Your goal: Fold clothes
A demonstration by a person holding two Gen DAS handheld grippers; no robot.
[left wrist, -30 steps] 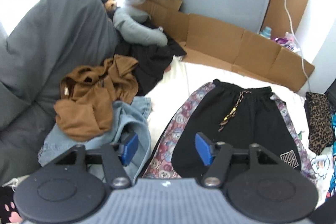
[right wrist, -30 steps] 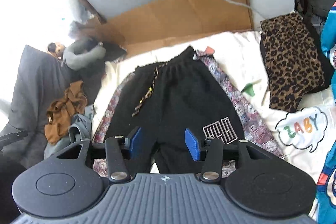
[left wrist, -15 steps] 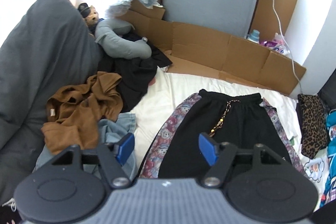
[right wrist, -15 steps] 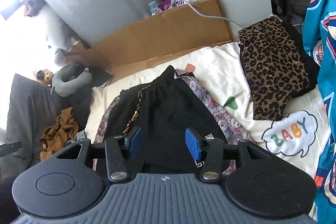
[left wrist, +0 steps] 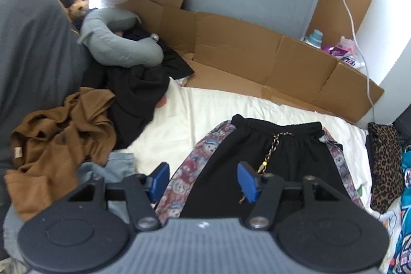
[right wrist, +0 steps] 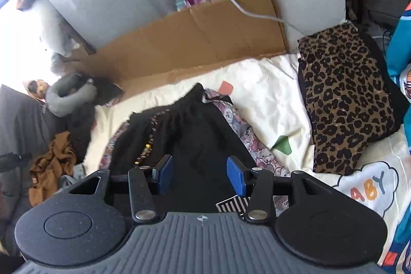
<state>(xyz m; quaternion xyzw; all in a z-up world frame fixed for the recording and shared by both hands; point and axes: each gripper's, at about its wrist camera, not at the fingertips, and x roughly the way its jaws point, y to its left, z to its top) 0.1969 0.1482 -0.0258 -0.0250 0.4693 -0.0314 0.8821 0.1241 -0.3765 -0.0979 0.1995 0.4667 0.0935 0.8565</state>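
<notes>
Black pants (left wrist: 272, 158) spread flat on the bed (left wrist: 205, 114), waistband toward the cardboard (left wrist: 244, 53). Left gripper (left wrist: 204, 180) and right gripper (right wrist: 199, 175) both raised over the pants, fingers spread, holding nothing.

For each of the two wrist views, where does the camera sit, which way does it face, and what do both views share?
Left wrist: behind the open left gripper, looking across the bed at the black pants and brown garment.
Right wrist: behind the open right gripper, tilted, facing the black pants and leopard-print cloth.
Shared: pants, brown garment, cardboard, grey neck pillow.
</notes>
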